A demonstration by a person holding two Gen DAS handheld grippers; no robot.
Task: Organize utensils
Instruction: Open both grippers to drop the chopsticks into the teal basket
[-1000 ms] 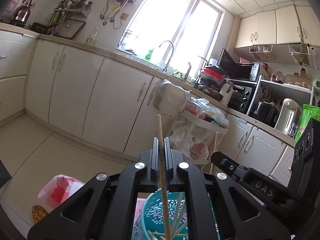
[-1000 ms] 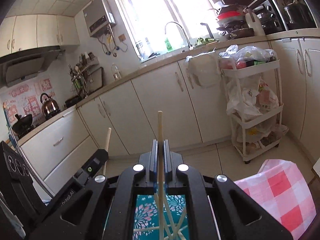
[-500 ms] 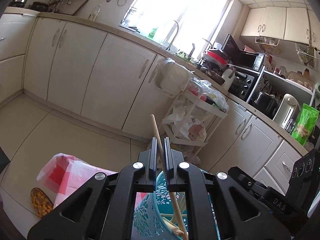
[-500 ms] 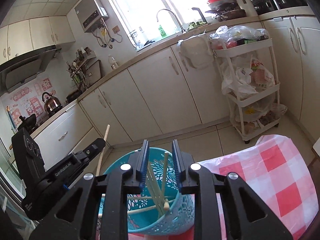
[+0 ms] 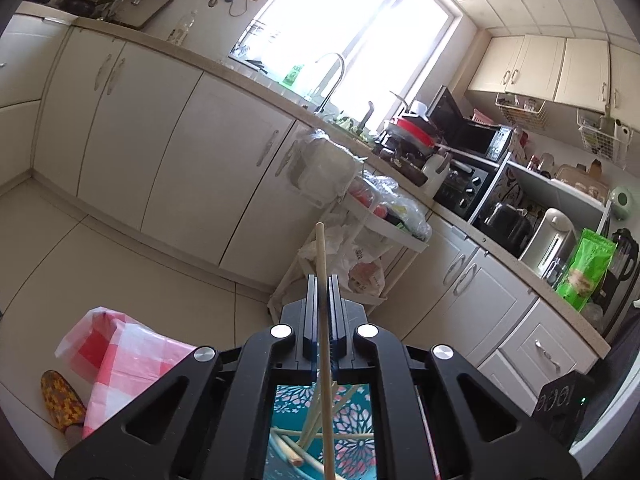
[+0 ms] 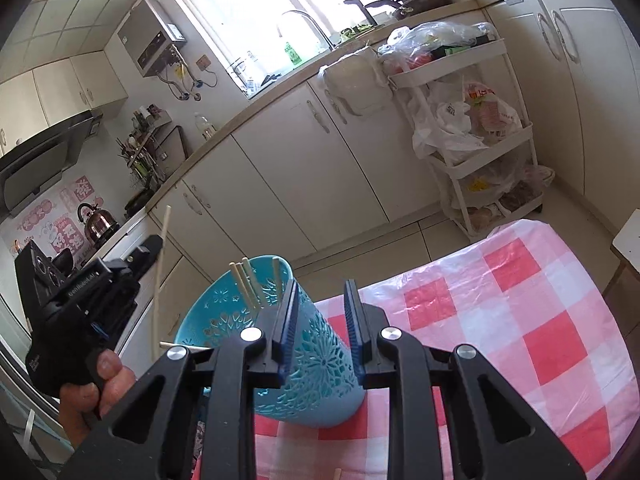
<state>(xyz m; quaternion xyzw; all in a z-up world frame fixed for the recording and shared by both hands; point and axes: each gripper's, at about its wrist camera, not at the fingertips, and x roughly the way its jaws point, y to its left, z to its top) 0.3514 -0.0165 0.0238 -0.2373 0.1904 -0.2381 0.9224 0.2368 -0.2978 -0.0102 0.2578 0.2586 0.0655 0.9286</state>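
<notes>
I am clenching a single wooden chopstick (image 5: 322,280) in my left gripper (image 5: 321,300), its top sticking up past the fingers while its lower end is running out of the frame over the teal holder (image 6: 288,344). My right gripper (image 6: 320,320) is standing released, nothing pinched between its jaws, right in front of the holder on the checked tablecloth (image 6: 520,320). Several chopsticks (image 6: 250,284) are leaning inside; my gripper frame is hiding the holder's near side and base.
</notes>
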